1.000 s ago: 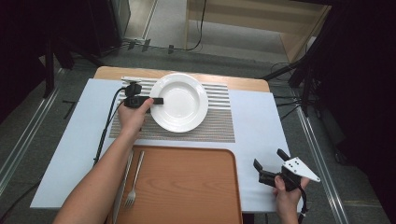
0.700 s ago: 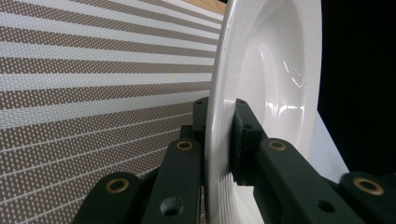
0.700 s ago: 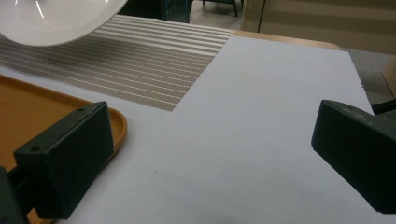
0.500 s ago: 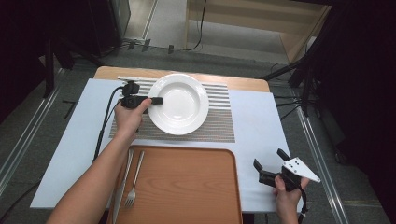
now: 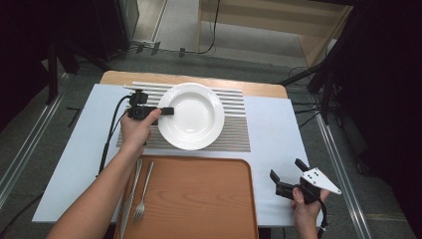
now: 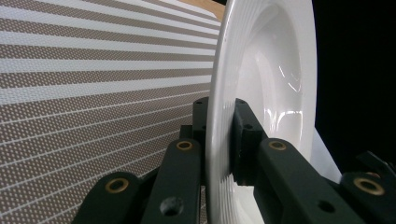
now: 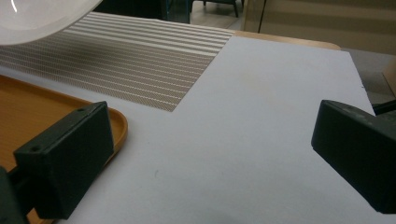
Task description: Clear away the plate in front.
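Since a second ago your left hand-held gripper [image 5: 167, 110] has slid the plate [image 5: 191, 115] a bit toward the tray [image 5: 199, 199], pinching its left rim. From above, the plate sits over the striped mat [image 5: 239, 134]; fork [image 5: 143, 191] and knife are half covered by your forearm. Left gripper view: jaws clamp the rim edge-on, and the plate's far side is cut off. Right gripper view: your right hand-held gripper [image 7: 210, 154] is spread wide over bare tabletop [image 7: 261, 116], parked.

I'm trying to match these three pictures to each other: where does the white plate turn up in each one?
High view: the white plate sits centre, over the striped placemat, left claw clamped on its rim.
Left gripper view: plate edge-on, right of centre, between the jaws.
Right gripper view: plate in the top left corner.
Shared landmark: the striped placemat.
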